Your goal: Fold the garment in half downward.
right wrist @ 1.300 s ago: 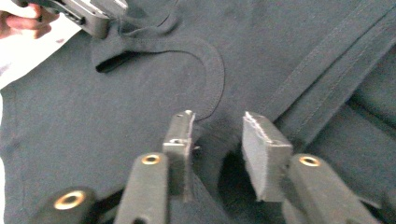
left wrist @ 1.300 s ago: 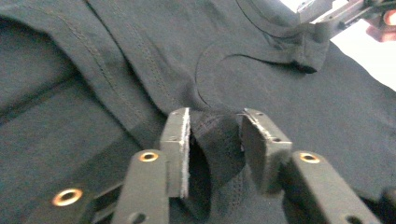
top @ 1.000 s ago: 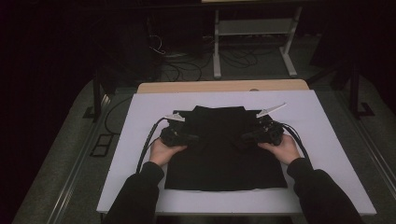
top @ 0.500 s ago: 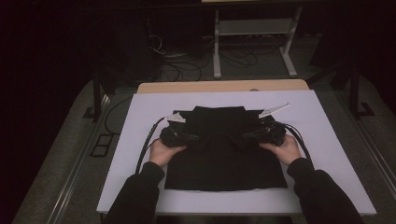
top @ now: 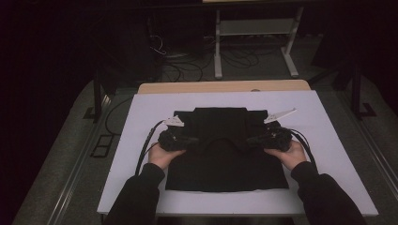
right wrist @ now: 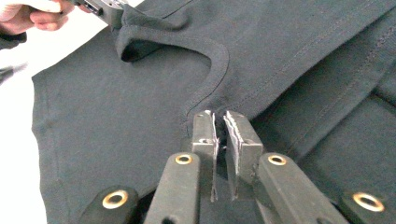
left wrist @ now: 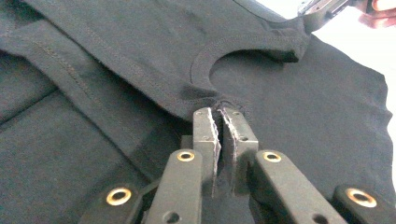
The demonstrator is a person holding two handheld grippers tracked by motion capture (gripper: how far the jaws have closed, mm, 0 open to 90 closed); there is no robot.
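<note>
Flat on the white rectangular table [top: 141, 117] lies a black cotton T-shirt [top: 225, 164], partly folded, its upper part doubled down toward the person so that the curved, ribbed neckline [left wrist: 219, 51] sits near the middle of the cloth. Each of the person's hands holds a black two-jaw gripper at one end of that neckline. The left gripper [left wrist: 219, 114] has its jaws pressed together on the shirt fabric just beside the collar seam, a thin pinch of cloth caught between the pads. The right gripper [right wrist: 219, 116] is likewise clamped on the shirt at the opposite end of the neckline, its jaws nearly touching with fabric between them. From the high view, the left gripper [top: 180, 138] and the right gripper [top: 265, 137] stand well apart, one at each side of the folded edge, with black cables [top: 145, 145] trailing back along the forearms. The shirt's lower hem [top: 225, 189] lies near the table's front edge. A light wooden board [top: 220, 86] borders the table's far side.
</note>
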